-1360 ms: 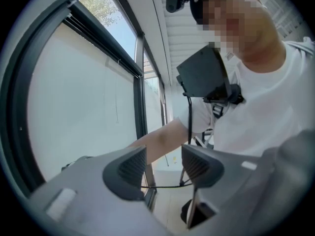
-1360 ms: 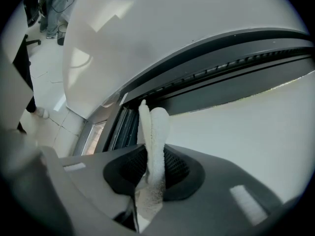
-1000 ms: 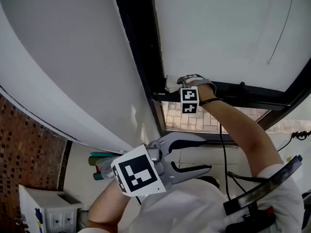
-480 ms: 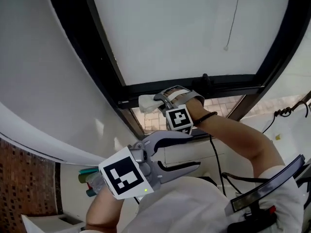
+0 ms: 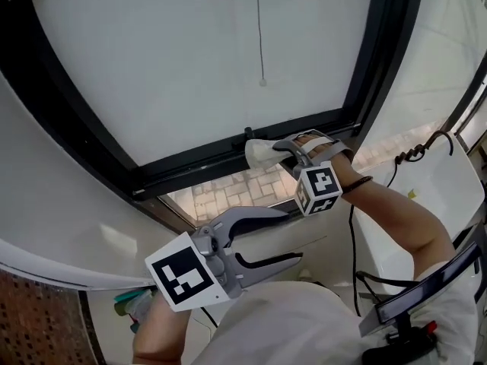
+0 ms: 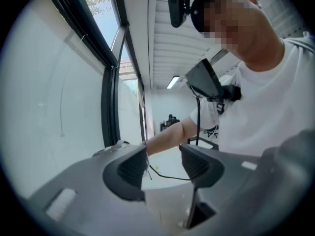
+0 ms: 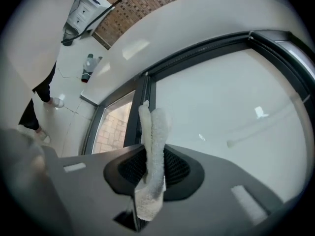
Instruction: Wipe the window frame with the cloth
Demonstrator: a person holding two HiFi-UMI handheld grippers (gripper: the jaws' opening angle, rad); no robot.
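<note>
We see left claw (image 6: 164,167) jaws apart, nothing between them; person's arm (image 6: 170,135) stretched beyond toward dark window frame (image 6: 109,107)

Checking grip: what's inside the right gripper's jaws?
A folded white cloth, clamped in the right gripper, sticking out toward the window frame. The cloth covers its own contact with the frame.

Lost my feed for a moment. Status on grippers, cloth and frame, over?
Right gripper shut on cloth. Cloth at the window frame, lower bar. Left gripper open, empty, held back. Nothing in the way.
</note>
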